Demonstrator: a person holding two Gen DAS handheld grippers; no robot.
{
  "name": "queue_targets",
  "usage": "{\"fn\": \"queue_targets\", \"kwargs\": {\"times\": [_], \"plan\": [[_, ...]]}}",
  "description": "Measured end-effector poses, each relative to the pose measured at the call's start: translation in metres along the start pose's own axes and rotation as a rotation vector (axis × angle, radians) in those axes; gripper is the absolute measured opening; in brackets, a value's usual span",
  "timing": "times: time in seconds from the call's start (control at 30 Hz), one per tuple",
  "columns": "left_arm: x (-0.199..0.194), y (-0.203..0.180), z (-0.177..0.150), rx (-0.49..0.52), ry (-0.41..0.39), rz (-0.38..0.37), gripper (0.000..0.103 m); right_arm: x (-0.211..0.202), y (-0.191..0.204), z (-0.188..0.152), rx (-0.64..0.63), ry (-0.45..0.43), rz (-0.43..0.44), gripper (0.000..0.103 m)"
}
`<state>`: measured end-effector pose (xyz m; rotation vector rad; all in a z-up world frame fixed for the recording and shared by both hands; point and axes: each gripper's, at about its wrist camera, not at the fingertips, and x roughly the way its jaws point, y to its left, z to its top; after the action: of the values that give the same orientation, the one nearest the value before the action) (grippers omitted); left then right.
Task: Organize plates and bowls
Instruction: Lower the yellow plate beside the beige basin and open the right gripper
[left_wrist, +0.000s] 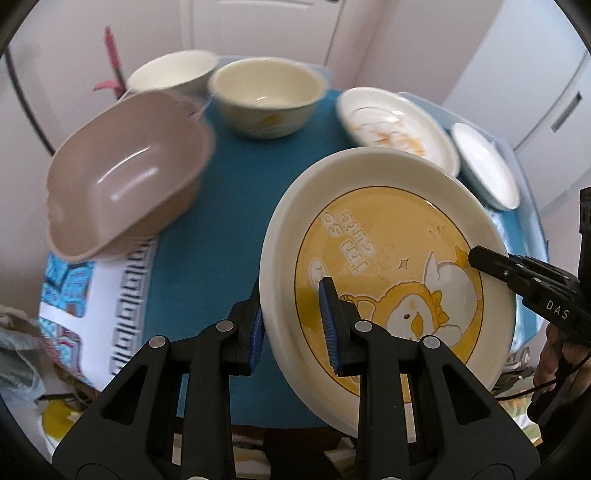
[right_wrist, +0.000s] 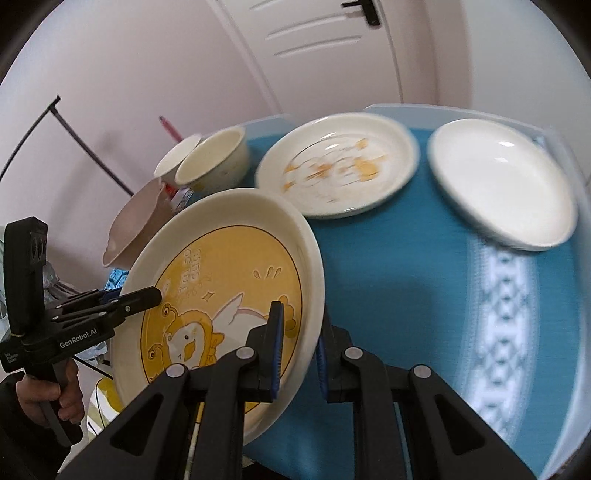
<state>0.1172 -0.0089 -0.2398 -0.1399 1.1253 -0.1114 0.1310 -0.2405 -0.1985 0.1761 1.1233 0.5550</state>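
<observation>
A cream plate with a yellow cartoon duck (left_wrist: 388, 258) (right_wrist: 221, 280) hangs tilted over the blue tablecloth, held from both sides. My left gripper (left_wrist: 293, 328) is shut on its left rim, one pad under the rim and one on the yellow face. My right gripper (right_wrist: 299, 354) is shut on the opposite rim and also shows in the left wrist view (left_wrist: 484, 260). The left gripper (right_wrist: 144, 295) reaches in from the left in the right wrist view. A plate with orange marks (left_wrist: 395, 125) (right_wrist: 336, 162) and a plain white plate (left_wrist: 484, 162) (right_wrist: 502, 181) lie on the cloth behind.
A brown bowl (left_wrist: 125, 177) (right_wrist: 136, 225) sits at the table's left edge. Two cream bowls (left_wrist: 266, 96) (left_wrist: 173, 70) stand at the back left. The blue cloth (left_wrist: 236, 192) shows bare in the middle. A hand (right_wrist: 48, 398) grips the left tool. Walls and a door lie behind.
</observation>
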Motion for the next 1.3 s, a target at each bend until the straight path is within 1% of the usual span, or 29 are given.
{"fn": "queue_targets", "kwargs": {"times": [0.07,0.13,0.27,0.4,0.47,0.6,0.77,0.8,0.97,1.0,1.03,1.07,1.1,1.13,1.2,1.23,1.27,1.3], "plan": [[0.000,0.015,0.006,-0.003,0.008,0.003,0.024,0.014,0.016,0.000,-0.002,0.014,0.008,0.015],[0.003,0.030,0.005,-0.005,0.014,0.005,0.024,0.028,0.029,0.000,-0.008,0.026,0.012,0.015],[0.011,0.057,0.002,-0.003,0.029,0.000,0.024,0.041,0.039,-0.001,-0.014,0.030,0.010,0.015],[0.018,0.071,0.004,-0.004,0.033,-0.027,0.024,0.049,0.047,-0.001,-0.020,0.018,-0.009,0.015],[0.027,0.070,0.008,0.002,0.035,-0.033,0.024,0.051,0.045,-0.001,-0.014,0.018,-0.007,0.015],[0.026,0.068,0.009,0.033,0.017,-0.030,0.024,0.057,0.044,-0.001,-0.012,0.026,-0.028,0.015],[0.025,0.069,0.008,0.040,0.012,-0.036,0.024,0.057,0.045,-0.002,-0.001,0.028,-0.029,0.015],[0.026,0.069,0.008,0.039,0.016,-0.031,0.024,0.057,0.045,-0.002,0.012,0.032,-0.048,0.015],[0.033,0.062,0.014,0.034,0.024,0.006,0.024,0.056,0.047,0.000,0.048,0.026,-0.080,0.015],[0.033,0.063,0.014,0.033,0.022,0.011,0.025,0.054,0.047,0.000,0.053,0.014,-0.081,0.018],[0.034,0.063,0.014,0.028,0.021,0.013,0.025,0.051,0.047,0.000,0.055,-0.002,-0.081,0.029],[0.034,0.062,0.014,0.022,0.020,0.012,0.025,0.051,0.048,0.000,0.053,-0.008,-0.082,0.050],[0.034,0.062,0.013,0.016,0.021,0.007,0.025,0.050,0.048,0.000,0.048,-0.012,-0.082,0.059],[0.034,0.062,0.012,0.012,0.022,0.009,0.026,0.049,0.048,0.000,0.044,-0.014,-0.078,0.065],[0.033,0.059,0.010,0.011,0.027,0.028,0.031,0.046,0.046,-0.002,0.050,-0.017,-0.065,0.065],[0.032,0.057,0.008,0.012,0.029,0.040,0.044,0.044,0.046,-0.003,0.053,-0.020,-0.063,0.065],[0.031,0.057,0.006,0.011,0.027,0.044,0.069,0.043,0.046,-0.004,0.054,-0.023,-0.060,0.065],[0.029,0.056,0.005,0.006,0.019,0.049,0.082,0.041,0.047,-0.005,0.055,-0.023,-0.056,0.065]]}}
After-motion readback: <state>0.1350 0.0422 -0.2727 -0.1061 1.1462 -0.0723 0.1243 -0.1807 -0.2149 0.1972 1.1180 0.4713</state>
